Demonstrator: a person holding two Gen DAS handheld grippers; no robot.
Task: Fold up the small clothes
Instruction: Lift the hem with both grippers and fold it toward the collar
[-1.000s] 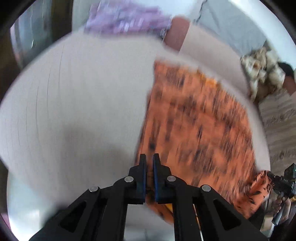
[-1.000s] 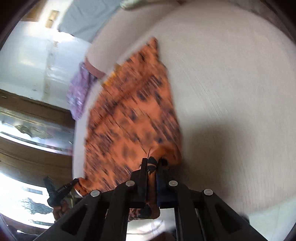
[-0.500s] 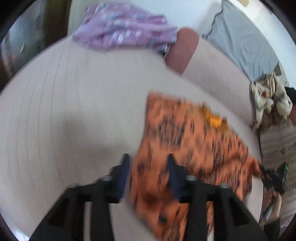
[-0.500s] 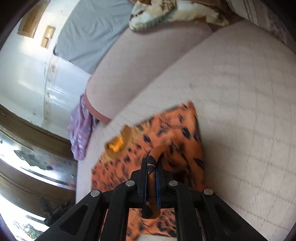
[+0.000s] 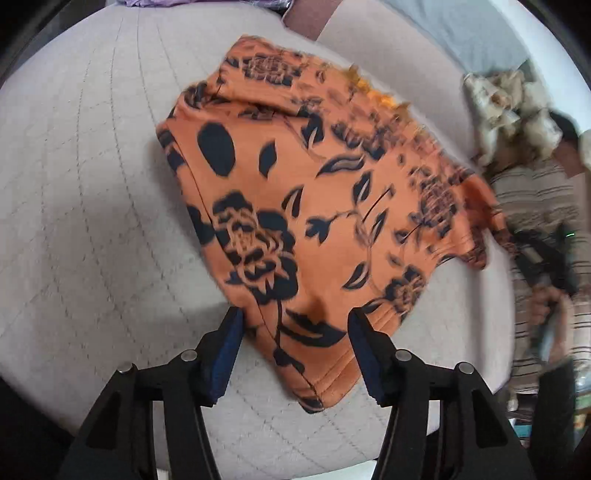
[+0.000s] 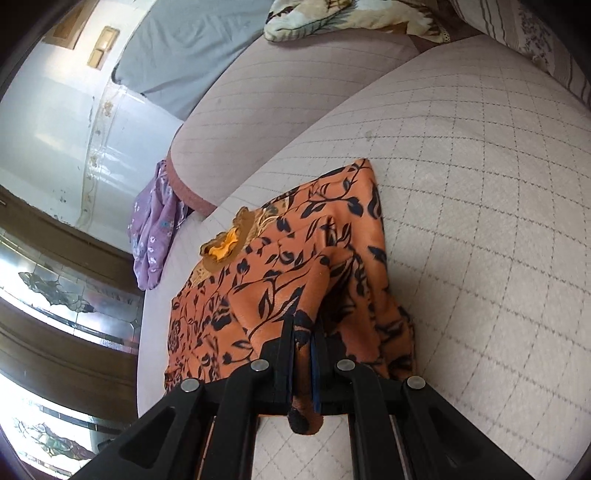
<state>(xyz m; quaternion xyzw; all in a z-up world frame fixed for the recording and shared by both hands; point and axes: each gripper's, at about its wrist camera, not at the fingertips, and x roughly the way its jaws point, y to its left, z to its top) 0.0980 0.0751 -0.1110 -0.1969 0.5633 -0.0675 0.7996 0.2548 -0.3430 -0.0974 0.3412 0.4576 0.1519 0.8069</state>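
Note:
An orange garment with a black flower print (image 5: 317, 206) lies folded over on a pale quilted sofa seat (image 5: 92, 221). My left gripper (image 5: 295, 321) is open, its jaws standing either side of the garment's near corner without holding it. In the right wrist view the same garment (image 6: 288, 266) is bunched, with a yellow frill at its far edge. My right gripper (image 6: 303, 328) is shut on a fold of the garment, lifting it slightly off the seat.
A purple floral cloth (image 6: 155, 229) hangs over the sofa arm at the far side. A patterned blanket (image 6: 354, 14) and a grey cloth (image 6: 184, 48) lie on the sofa back. The striped clothing of a person (image 5: 546, 221) shows at right in the left view.
My left gripper has opened and let go of the garment. The garment has been folded over and laid on the seat. My right gripper stays shut on its fold.

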